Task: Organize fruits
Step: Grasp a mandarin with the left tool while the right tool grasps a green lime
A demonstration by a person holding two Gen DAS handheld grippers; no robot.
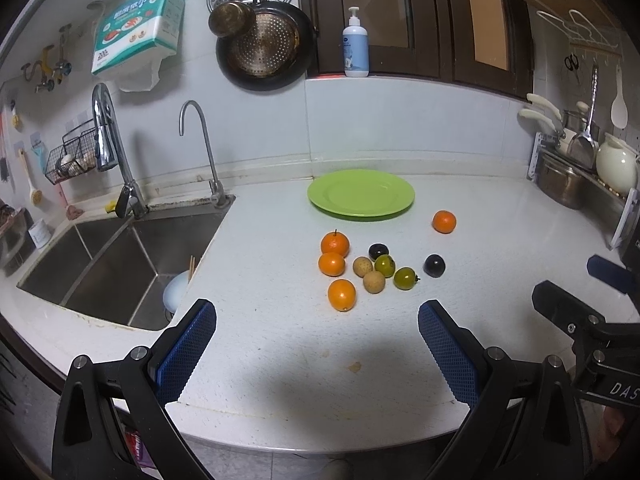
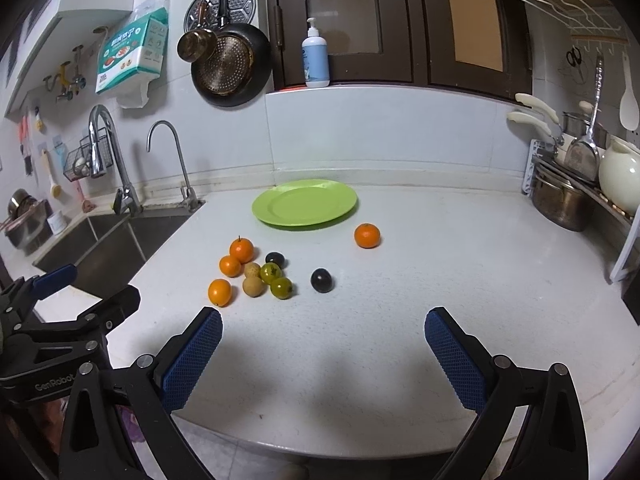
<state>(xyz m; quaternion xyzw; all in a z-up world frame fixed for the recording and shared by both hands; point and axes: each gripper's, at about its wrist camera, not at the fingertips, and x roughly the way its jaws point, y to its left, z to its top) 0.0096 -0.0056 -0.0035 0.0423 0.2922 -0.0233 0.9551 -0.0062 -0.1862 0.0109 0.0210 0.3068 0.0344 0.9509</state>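
The left gripper (image 1: 316, 312) has its blue padded jaws wide apart and holds nothing. The right gripper (image 2: 323, 320) is the same: jaws far apart, nothing between them. Both hang over the near edge of the white speckled desk (image 2: 440, 280), side by side.

Past the jaws sits a bunch of small fruits. Three small round oranges (image 1: 332, 264) lie in a row on the left of the bunch. Just beside them are two tan round fruits (image 1: 374, 281), two green tomatoes (image 1: 405, 278) and a dark plum (image 1: 378, 251). A second dark plum (image 2: 321, 280) lies a little apart on the right. One lone orange (image 2: 367, 235) sits farther back, near the round flat green plate (image 2: 280, 212). The plate has no fruit on it.

A steel sink (image 1: 112, 264) is on the left.
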